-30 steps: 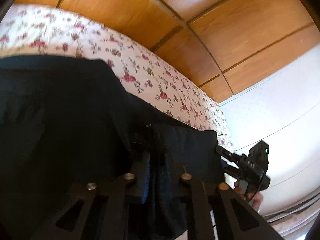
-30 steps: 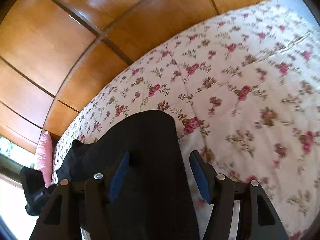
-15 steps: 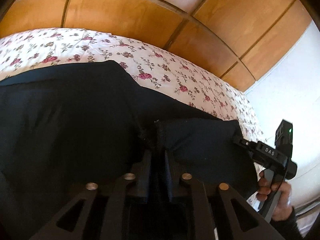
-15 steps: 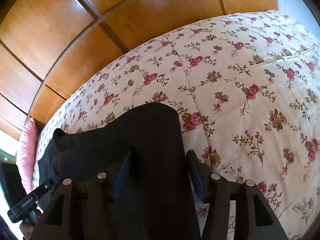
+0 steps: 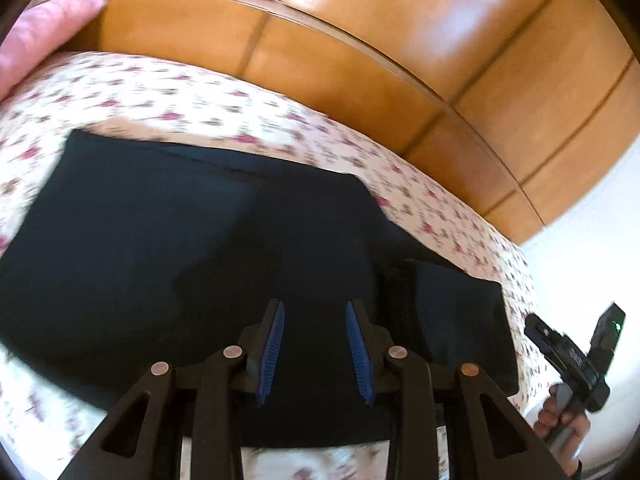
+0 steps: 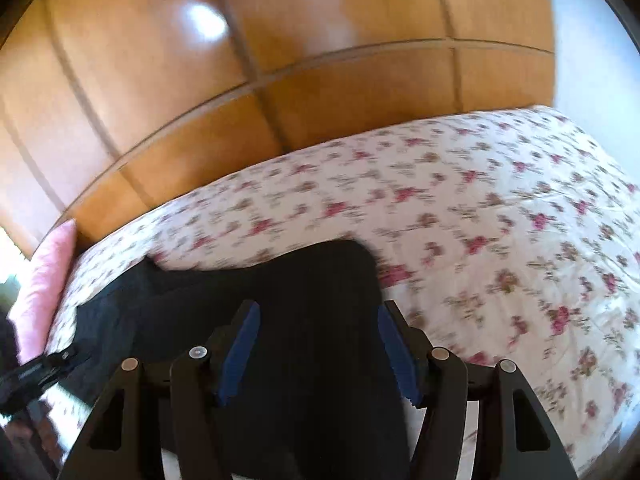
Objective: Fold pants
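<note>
The black pants (image 5: 208, 256) lie flat on the flowered bedspread (image 5: 168, 100), with a folded band at their right end (image 5: 456, 312). My left gripper (image 5: 316, 316) is open just above the cloth and holds nothing. In the right wrist view the pants (image 6: 304, 292) stretch away to the left. My right gripper (image 6: 316, 320) is open over their near end, empty. The right gripper also shows in the left wrist view (image 5: 576, 356), held in a hand at the bed's right edge.
A wooden panelled wardrobe (image 5: 360, 48) runs behind the bed. A pink pillow (image 6: 44, 284) lies at the left end of the bed, also in the left wrist view (image 5: 44, 28). Bare flowered bedspread (image 6: 500, 220) spreads right of the pants. A white wall (image 5: 592, 232) stands on the right.
My left gripper has let go of the pants fold and opened, and has drawn back. The pants now lie flat. My right gripper stays open and has backed off slightly.
</note>
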`<state>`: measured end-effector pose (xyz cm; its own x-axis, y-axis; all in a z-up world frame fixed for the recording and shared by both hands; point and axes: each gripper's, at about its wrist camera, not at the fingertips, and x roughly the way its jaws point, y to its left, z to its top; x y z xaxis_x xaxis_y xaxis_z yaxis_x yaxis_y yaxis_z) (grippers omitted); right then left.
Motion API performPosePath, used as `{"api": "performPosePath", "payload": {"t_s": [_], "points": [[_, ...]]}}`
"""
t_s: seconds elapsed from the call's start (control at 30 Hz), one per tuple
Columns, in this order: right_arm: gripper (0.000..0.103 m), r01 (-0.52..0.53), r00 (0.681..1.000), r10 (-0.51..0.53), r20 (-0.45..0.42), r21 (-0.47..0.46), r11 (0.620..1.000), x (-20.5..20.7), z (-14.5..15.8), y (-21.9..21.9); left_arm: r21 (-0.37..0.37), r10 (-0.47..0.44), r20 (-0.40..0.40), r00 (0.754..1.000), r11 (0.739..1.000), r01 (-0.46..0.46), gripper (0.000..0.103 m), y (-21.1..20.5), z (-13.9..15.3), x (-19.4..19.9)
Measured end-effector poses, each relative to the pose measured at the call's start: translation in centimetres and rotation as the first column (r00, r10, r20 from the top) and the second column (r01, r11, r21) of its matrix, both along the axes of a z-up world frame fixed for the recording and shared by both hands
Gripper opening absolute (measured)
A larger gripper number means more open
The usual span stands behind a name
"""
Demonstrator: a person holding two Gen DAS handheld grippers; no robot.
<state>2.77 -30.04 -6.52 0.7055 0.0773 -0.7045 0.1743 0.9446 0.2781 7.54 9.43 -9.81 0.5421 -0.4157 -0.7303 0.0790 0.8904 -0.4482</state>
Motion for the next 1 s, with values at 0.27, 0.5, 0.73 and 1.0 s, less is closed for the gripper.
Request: {"api": "performPosePath", "payload": {"t_s": [0.27,0.5,0.73,1.0], "points": [[0.062,-0.212,0.977,0.211,-0.035,-0.036,0.977,-1.0,-1.6,8.0,-0.085,0.298,-0.05,0.953,0.95,-0.302,0.034,11.7,-0.2,-4.7],[0.062,-0.256,0.964,0.254,-0.08,-0.015,0.966,-0.5,-3.6,10.6,-0.236,0.532,-0.182,0.827,0.793,-0.562,0.032,20.7,-2.2,-8.2],[0.063,-0.251,0.964,0.25,-0.092,0.002,0.968,-0.4,-3.9,10.3,-0.305,0.546,-0.27,0.793,0.732,-0.609,0.032,22.6,-5.2,-7.9],[0.064,-0.256,0.962,0.254,-0.101,-0.009,0.967,-0.2,-4.1,10.3,-0.311,0.545,-0.26,0.797,0.734,-0.603,0.032,22.2,-6.9,-5.6]]}}
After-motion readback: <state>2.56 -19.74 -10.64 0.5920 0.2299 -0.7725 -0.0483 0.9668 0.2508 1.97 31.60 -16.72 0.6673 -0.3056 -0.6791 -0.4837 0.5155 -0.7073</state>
